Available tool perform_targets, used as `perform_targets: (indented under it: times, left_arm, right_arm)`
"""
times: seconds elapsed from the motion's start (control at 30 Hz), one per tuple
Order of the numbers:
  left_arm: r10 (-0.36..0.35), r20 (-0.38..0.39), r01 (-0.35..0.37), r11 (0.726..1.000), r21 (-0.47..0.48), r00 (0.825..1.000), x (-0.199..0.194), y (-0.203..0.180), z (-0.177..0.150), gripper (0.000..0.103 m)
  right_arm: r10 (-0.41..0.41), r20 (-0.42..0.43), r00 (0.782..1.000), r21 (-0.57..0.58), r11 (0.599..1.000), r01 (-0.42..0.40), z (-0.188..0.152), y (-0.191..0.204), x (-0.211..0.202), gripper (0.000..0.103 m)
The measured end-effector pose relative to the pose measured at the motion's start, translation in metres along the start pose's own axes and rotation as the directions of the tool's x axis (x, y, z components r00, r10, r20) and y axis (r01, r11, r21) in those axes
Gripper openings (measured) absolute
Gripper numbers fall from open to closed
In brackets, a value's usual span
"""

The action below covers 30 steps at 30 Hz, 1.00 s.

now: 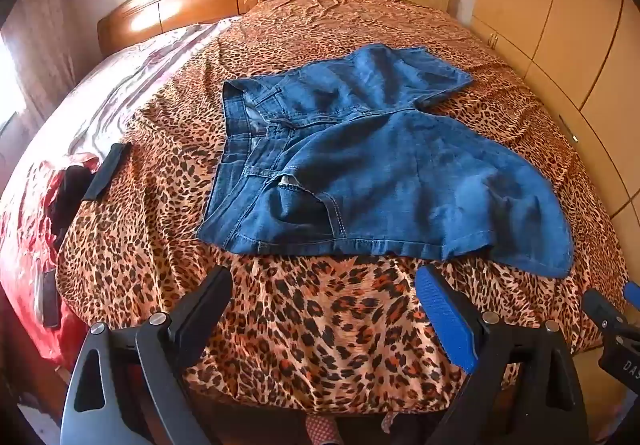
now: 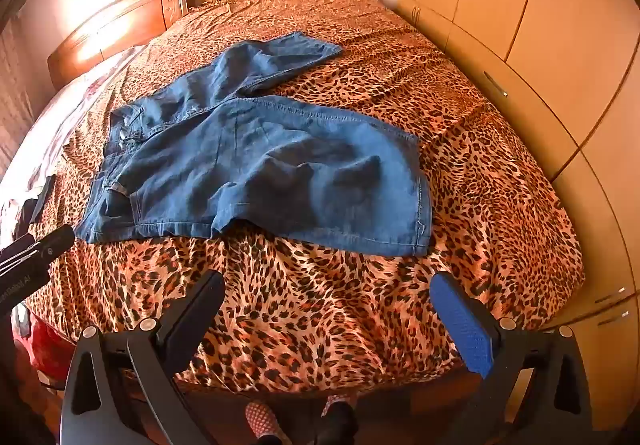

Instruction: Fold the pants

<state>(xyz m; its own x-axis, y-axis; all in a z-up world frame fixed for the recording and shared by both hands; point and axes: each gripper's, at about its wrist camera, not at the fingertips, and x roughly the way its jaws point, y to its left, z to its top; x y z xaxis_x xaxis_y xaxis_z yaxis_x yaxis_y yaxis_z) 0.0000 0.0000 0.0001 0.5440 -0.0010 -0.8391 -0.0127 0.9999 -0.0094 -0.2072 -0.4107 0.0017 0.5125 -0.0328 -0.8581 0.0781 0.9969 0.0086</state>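
Left wrist view: left gripper (image 1: 324,285) spread wide, empty, hovering over leopard bedspread (image 1: 320,325) short of denim pants (image 1: 360,165), which lie flat mid-bed, waistband to left, legs splayed to right. Best to pinch near hem and waistband together, then fold leg over leg.

Right wrist view: right gripper (image 2: 326,291) likewise spread, empty. One pair of pants (image 2: 260,165), two legs, two grippers.

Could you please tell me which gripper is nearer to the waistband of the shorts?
Left. The left gripper sits nearly opposite the waistband of the shorts; the right gripper is off toward the leg hems.
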Motion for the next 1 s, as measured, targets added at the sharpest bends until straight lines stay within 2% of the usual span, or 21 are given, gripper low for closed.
perform_targets:
  times: [0.33, 1.0]
  left_arm:
    - [0.000, -0.023, 0.000, 1.000, -0.003, 1.000, 0.007, 0.001, -0.002, 0.093]
    - [-0.018, -0.003, 0.018, 1.000, 0.023, 1.000, 0.006, 0.002, -0.013, 0.091]
  right_arm:
    - [-0.004, -0.009, 1.000, -0.004, 1.000, 0.004, 0.001, 0.002, 0.001, 0.102]
    - [-0.014, -0.001, 1.000, 0.000, 1.000, 0.014, -0.002, -0.005, 0.000, 0.102]
